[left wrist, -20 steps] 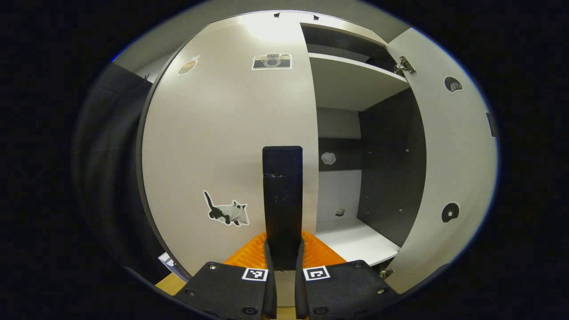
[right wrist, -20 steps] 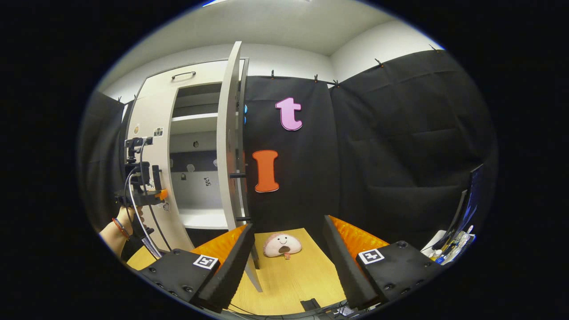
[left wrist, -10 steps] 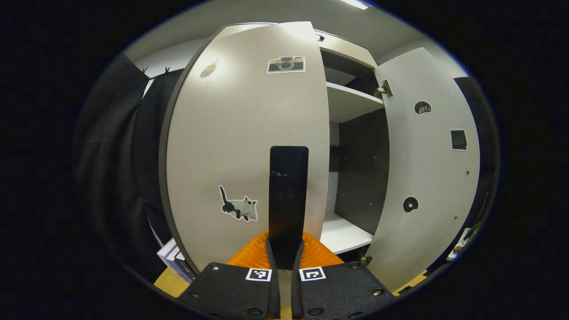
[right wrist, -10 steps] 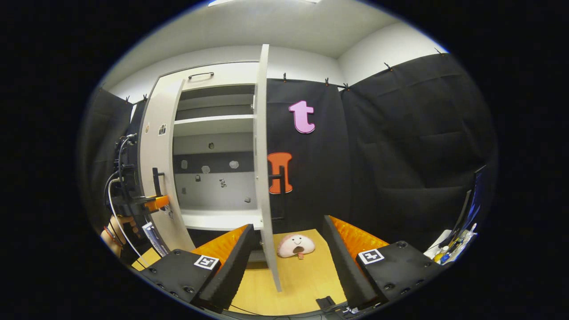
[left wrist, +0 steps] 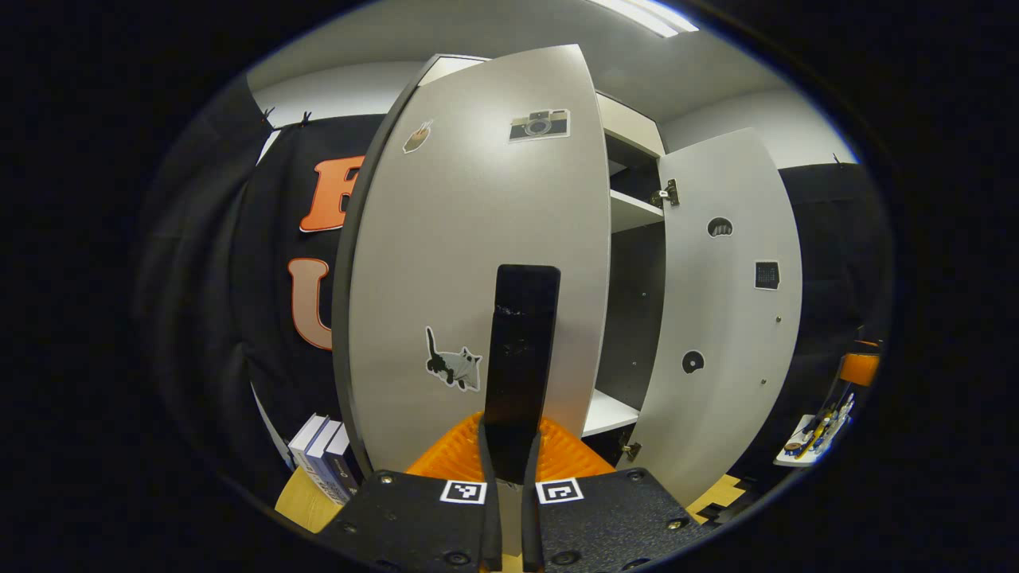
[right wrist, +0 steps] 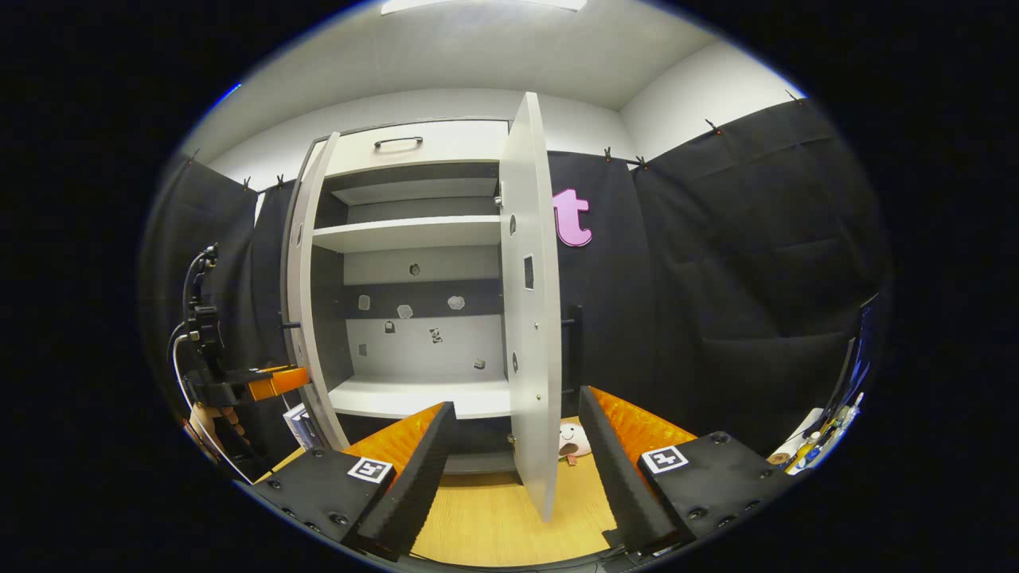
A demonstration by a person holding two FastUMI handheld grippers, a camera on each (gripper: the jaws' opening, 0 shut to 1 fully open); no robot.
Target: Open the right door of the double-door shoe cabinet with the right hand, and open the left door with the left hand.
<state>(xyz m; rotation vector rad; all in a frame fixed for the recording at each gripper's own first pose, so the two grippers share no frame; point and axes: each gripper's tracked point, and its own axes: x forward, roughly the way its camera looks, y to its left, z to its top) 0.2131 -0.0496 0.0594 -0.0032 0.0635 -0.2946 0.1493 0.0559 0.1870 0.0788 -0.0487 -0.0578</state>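
left tongs: left gripper [left wrist: 509, 477] is clamping the left door's handle [left wrist: 521, 350], fingers nearly together w/ the dark bar between them; hand [right wrist: 211, 418] is showing below the tool in right gripper view.
right tongs: right gripper [right wrist: 513, 454] is hanging wide open, holding nothing, just in front of the right door's free edge, w/ that edge showing between the fingers.
cabinet: shoe cabinet [right wrist: 414, 143] is standing on the wooden floor [right wrist: 493, 525] against the black cloth; shelves [right wrist: 406, 235] are showing inside.
right door: right door [right wrist: 529, 318] is standing swung out, edge-on to right gripper view; prob. done.
left door: left door [left wrist: 470, 263] is standing part open, approx. halfway by my read; books [left wrist: 318, 458] are sitting low beside its hinge side.
step: swinging the left door out.
how to do it well: be following the hinge arc, not pulling straight back; be keeping the clamp square on the bar so it isn't sliding; be easing off near the hinge limit, and minding the books behind the door.
risk: grip may be twisting off the bar if the wrist isn't turning w/ the door.
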